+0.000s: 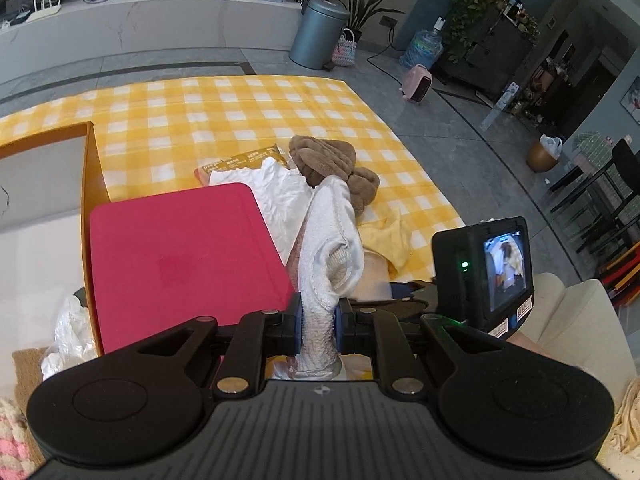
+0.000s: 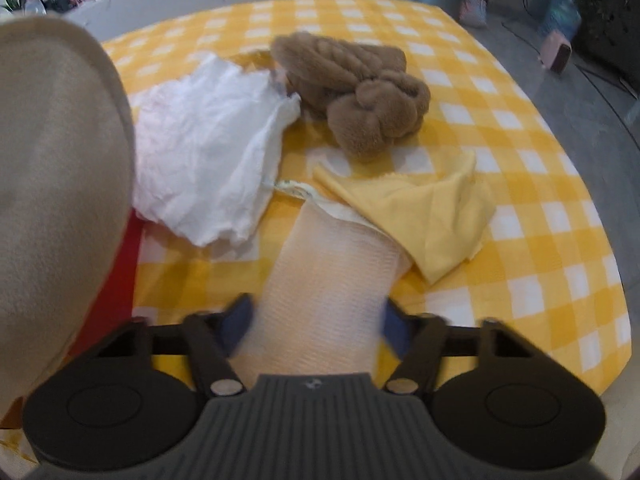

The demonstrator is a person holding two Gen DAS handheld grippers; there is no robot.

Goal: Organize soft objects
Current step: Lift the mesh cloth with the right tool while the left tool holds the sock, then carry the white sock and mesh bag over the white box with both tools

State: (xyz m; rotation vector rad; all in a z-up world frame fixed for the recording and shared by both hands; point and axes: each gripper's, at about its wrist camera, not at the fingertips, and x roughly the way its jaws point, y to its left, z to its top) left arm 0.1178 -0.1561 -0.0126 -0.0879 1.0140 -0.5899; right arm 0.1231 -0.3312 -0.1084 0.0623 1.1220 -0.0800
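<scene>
My left gripper (image 1: 318, 316) is shut on a white terry towel (image 1: 328, 236), which stands up between the pads just right of the red box lid (image 1: 180, 256). My right gripper (image 2: 316, 320) is open, its blue pads (image 2: 238, 326) on either side of a pale peach waffle cloth (image 2: 336, 272) lying on the yellow checked tablecloth (image 2: 540, 184). A yellow cloth (image 2: 432, 208) overlaps the peach cloth's far end. A brown plush scarf (image 2: 360, 88) and a crumpled white sheet (image 2: 208, 148) lie beyond; the scarf also shows in the left wrist view (image 1: 328, 164).
An orange-rimmed box (image 1: 44, 184) sits left of the red lid. A beige sleeve (image 2: 52, 176) fills the left of the right wrist view. A book (image 1: 244, 162) lies under the white sheet. The table edge drops to the grey floor (image 1: 460, 140) on the right.
</scene>
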